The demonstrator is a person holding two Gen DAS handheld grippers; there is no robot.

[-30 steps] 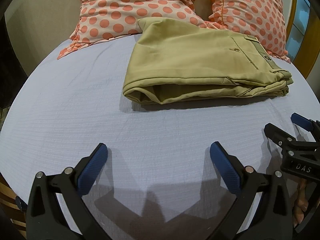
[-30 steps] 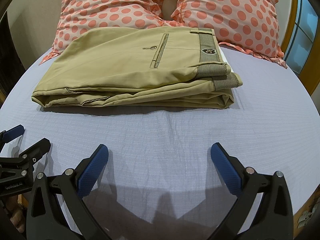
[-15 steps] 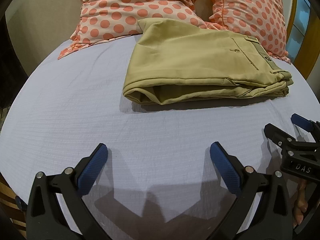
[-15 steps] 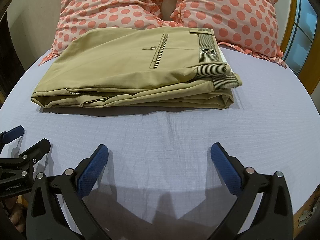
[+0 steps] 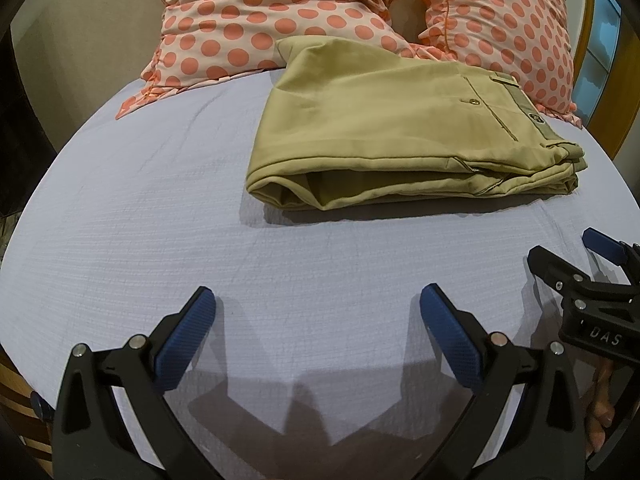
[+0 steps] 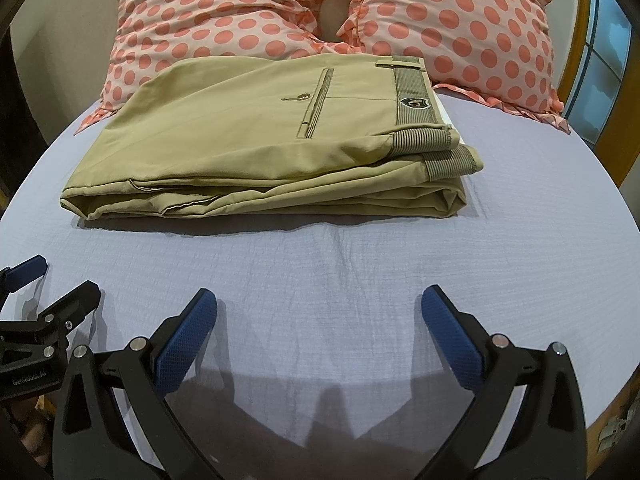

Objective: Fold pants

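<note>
The khaki pants (image 5: 392,128) lie folded in a flat stack on the pale blue bed sheet (image 5: 160,220), back pocket and waistband on top; they also show in the right wrist view (image 6: 260,148). My left gripper (image 5: 316,308) is open and empty, above the sheet well short of the pants. My right gripper (image 6: 320,308) is open and empty, also short of the stack. The right gripper shows at the right edge of the left wrist view (image 5: 576,256), and the left gripper at the left edge of the right wrist view (image 6: 48,284).
Two pink polka-dot pillows (image 6: 224,12) (image 6: 472,20) lean at the head of the bed behind the pants. A wooden window frame (image 6: 600,60) stands at the right. The bed's near edge lies just under both grippers.
Both grippers stay open and nearly still; the views have drifted back very slightly from the pants.
</note>
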